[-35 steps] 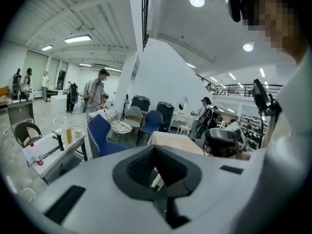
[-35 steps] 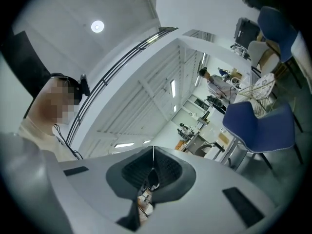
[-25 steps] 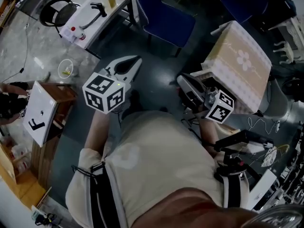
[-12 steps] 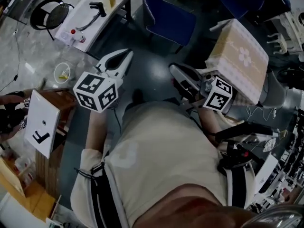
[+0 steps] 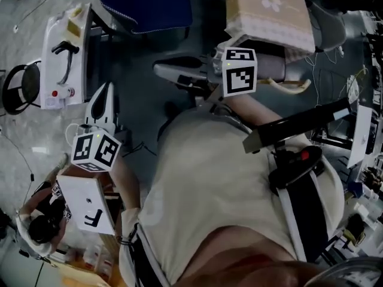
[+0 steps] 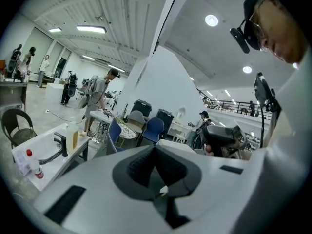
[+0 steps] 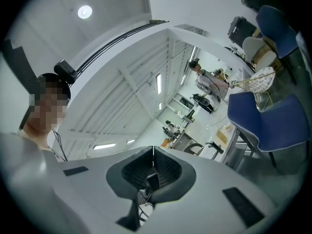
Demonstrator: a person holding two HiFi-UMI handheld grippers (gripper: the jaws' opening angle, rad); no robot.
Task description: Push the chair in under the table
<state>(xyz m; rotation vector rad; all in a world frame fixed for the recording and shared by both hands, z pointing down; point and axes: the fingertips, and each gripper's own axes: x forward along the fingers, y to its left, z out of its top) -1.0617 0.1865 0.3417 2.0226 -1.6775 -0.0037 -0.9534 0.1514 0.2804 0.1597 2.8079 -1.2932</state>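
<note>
A blue chair [image 5: 146, 5] stands at the top of the head view, right of a white table [image 5: 52, 26] that carries a black tap-like fixture and a small bottle. My left gripper [image 5: 108, 86] hangs below the table's near end, shut and empty, pointing up the picture. To the right, my right gripper [image 5: 157, 69] is shut and empty too, pointing left just below the chair, apart from it. In the left gripper view the shut jaws [image 6: 155, 148] face the table [image 6: 46, 155] and the chair [image 6: 113, 133]. The right gripper [image 7: 153, 153] sees the chair [image 7: 273, 123] at its right.
A box under beige flowered cloth [image 5: 266, 8] stands right of the chair. At the lower left are a wooden stand with a white board [image 5: 90, 202] and a seated person [image 5: 39, 229]. A black round stool [image 5: 15, 88] sits left of the table. More people and chairs [image 6: 153, 128] stand farther off.
The view has swung round: chair and table now sit at the top and upper left. My left gripper dropped toward the lower left of the picture, the right one rose. Both stayed shut.
</note>
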